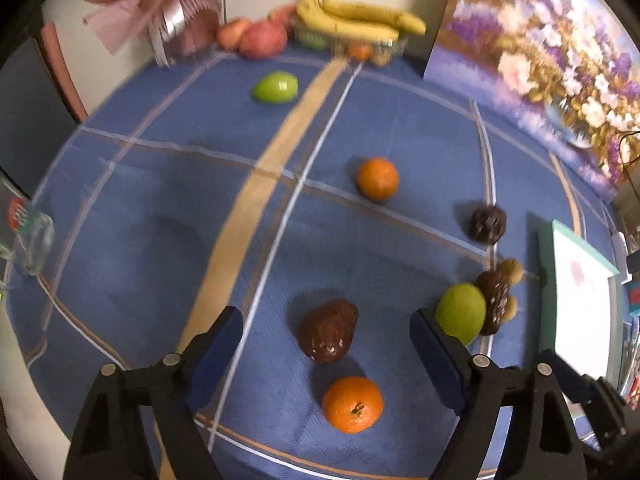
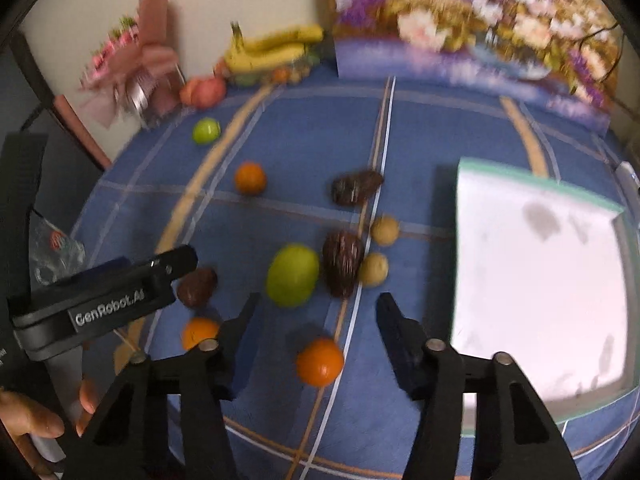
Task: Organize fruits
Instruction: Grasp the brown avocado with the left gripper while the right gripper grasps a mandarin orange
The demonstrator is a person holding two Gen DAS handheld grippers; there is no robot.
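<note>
Loose fruit lies on a blue checked tablecloth (image 1: 160,240). In the left wrist view my left gripper (image 1: 326,324) is open and empty above a dark brown avocado (image 1: 329,331), with an orange (image 1: 352,404) just in front and a green apple (image 1: 461,313) by its right finger. Another orange (image 1: 377,179) and a far green apple (image 1: 275,87) lie further off. In the right wrist view my right gripper (image 2: 319,312) is open and empty over an orange (image 2: 319,361), near a green apple (image 2: 293,275), a dark avocado (image 2: 343,262) and two small tan fruits (image 2: 373,269).
A white tray with a green rim (image 2: 536,280) sits at the right. Bananas (image 1: 360,20), red apples (image 1: 262,38) and a pink bouquet (image 1: 168,4) stand at the back wall, beside a flower painting (image 1: 540,60). A clear plastic bag (image 1: 28,240) lies at the left edge.
</note>
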